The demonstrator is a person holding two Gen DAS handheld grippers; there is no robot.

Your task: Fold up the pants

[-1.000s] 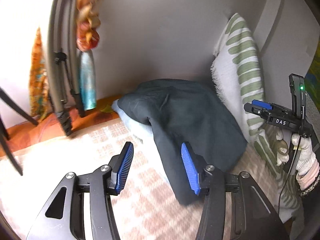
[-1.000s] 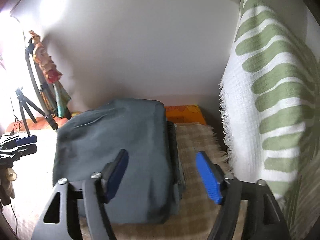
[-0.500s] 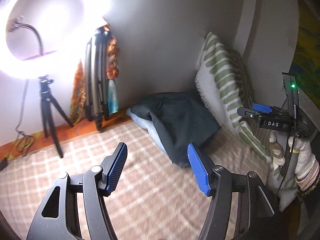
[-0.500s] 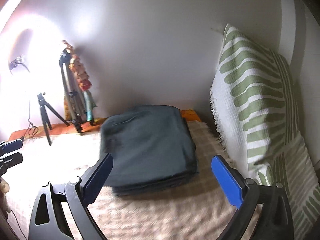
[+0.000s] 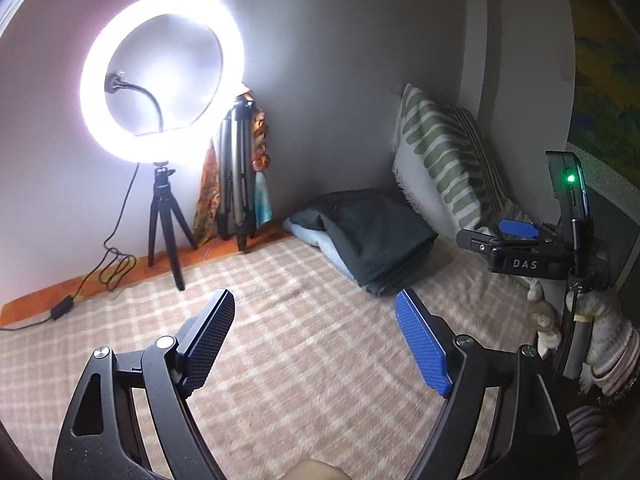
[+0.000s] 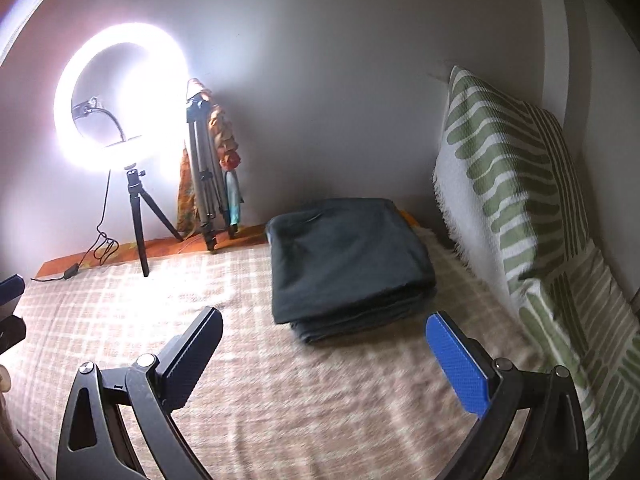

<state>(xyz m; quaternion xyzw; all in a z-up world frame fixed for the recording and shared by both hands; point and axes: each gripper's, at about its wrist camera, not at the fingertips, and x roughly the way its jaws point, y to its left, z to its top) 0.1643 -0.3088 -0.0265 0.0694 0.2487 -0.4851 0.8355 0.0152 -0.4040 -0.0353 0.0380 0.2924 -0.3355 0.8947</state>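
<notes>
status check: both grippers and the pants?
Left gripper open, empty. Right gripper open, empty. Dark pants folded, stacked on the checked blanket beside the striped pillow. Nothing between jaws and pants.

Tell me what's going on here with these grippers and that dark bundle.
A person holds a two-finger gripper in each hand above a beige checked blanket. The left gripper and right gripper are both open and hold nothing. The dark grey pants lie folded in a neat stack on the blanket, beside the green-and-white striped pillow, touched by neither gripper. A lit white ring light stands on a tripod.
</notes>
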